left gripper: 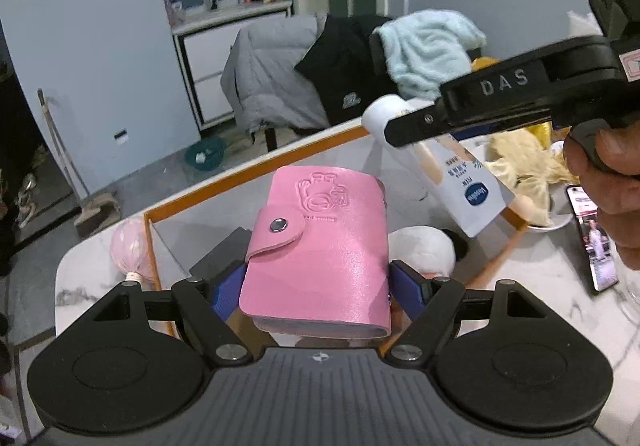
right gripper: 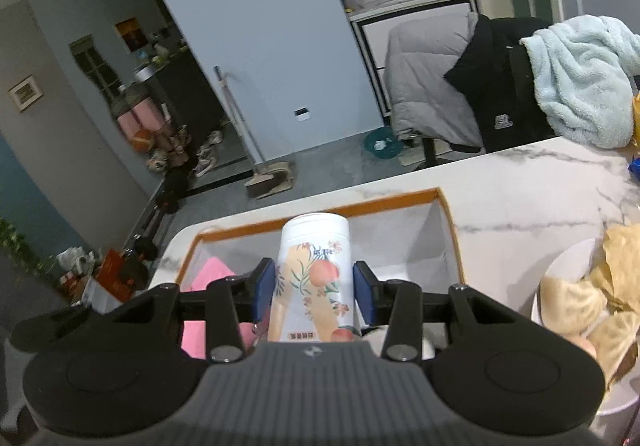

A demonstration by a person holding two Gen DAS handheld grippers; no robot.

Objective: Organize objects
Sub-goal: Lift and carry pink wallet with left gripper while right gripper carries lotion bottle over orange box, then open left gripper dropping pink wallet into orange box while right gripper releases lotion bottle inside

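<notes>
My left gripper [left gripper: 316,286] is shut on a pink card wallet [left gripper: 320,246] with a snap flap, its blue pads pressed to both sides, held above the orange-rimmed box [left gripper: 248,166]. My right gripper [right gripper: 315,288] is shut on a white hand-cream tube [right gripper: 316,274] printed with peaches, cap pointing away, over the same box [right gripper: 384,202]. In the left wrist view the right gripper [left gripper: 394,130] reaches in from the right with the tube [left gripper: 464,186] hanging cap-up. A hand [left gripper: 612,182] holds that tool.
A pink pouch [left gripper: 130,246] and a white round thing [left gripper: 424,250] lie in the box. A phone [left gripper: 592,234] and a white bowl with yellow cloth [right gripper: 592,298] sit on the marble table [right gripper: 540,186]. Chairs draped with jackets and a light-blue towel [right gripper: 584,78] stand behind.
</notes>
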